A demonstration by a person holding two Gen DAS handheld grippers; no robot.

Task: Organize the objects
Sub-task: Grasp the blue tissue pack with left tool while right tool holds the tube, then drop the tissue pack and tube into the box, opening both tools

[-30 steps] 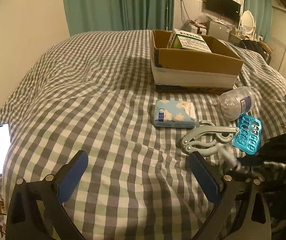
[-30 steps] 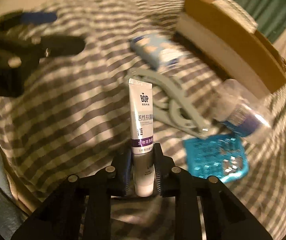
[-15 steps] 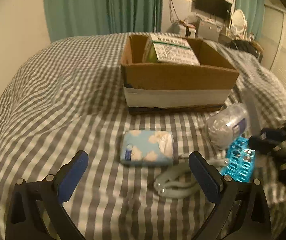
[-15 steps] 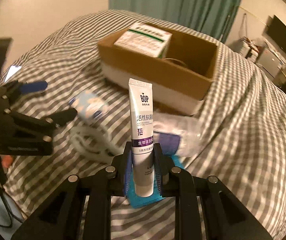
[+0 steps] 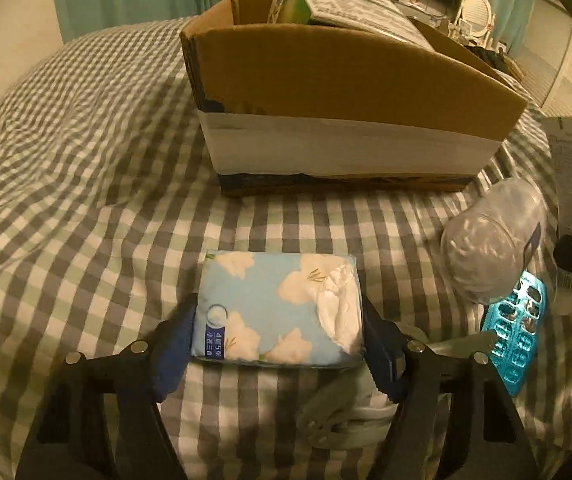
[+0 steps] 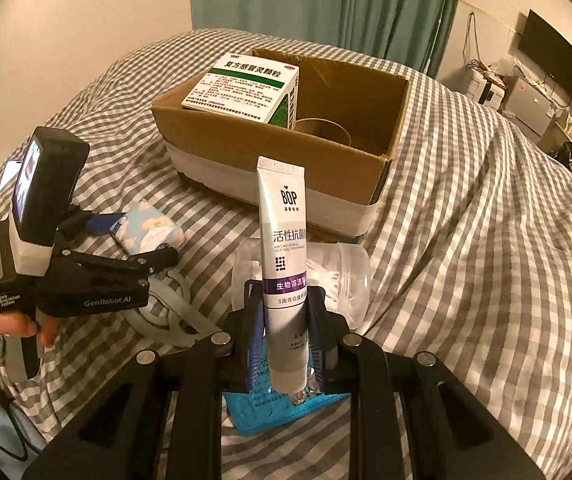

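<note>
Nearest in the right wrist view: right gripper (image 6: 285,354) clamped on a white toothpaste tube (image 6: 284,256), blue pads pressing both sides of its lower part, tube upright with the crimped end on top. Directly beneath: a turquoise blister pack (image 6: 278,410) on the checked bedspread (image 6: 466,240). Just behind the tube: a clear plastic bottle (image 6: 346,276) lying on its side. To the left: a grey plastic hanger (image 6: 174,312) flat on the cloth, partly under the left gripper (image 6: 142,236), held by a hand (image 6: 6,322) at the frame edge.

Nearest in the left wrist view: left gripper (image 5: 280,338) closed around a light blue tissue pack (image 5: 278,306), one blue pad against each short side; pack flat on the bedspread (image 5: 86,200). Below and right: the hanger (image 5: 346,412), partly hidden by the right finger. Further right: the blister pack (image 5: 520,332) touching the bottle (image 5: 490,240), with the tube (image 5: 570,184) at the frame edge.

Further back: an open cardboard box (image 5: 350,92) (image 6: 286,160) with a white band round its lower half, holding a green-and-white medicine carton (image 6: 246,88) tilted against the near wall. Beyond: teal curtains (image 6: 326,4).
</note>
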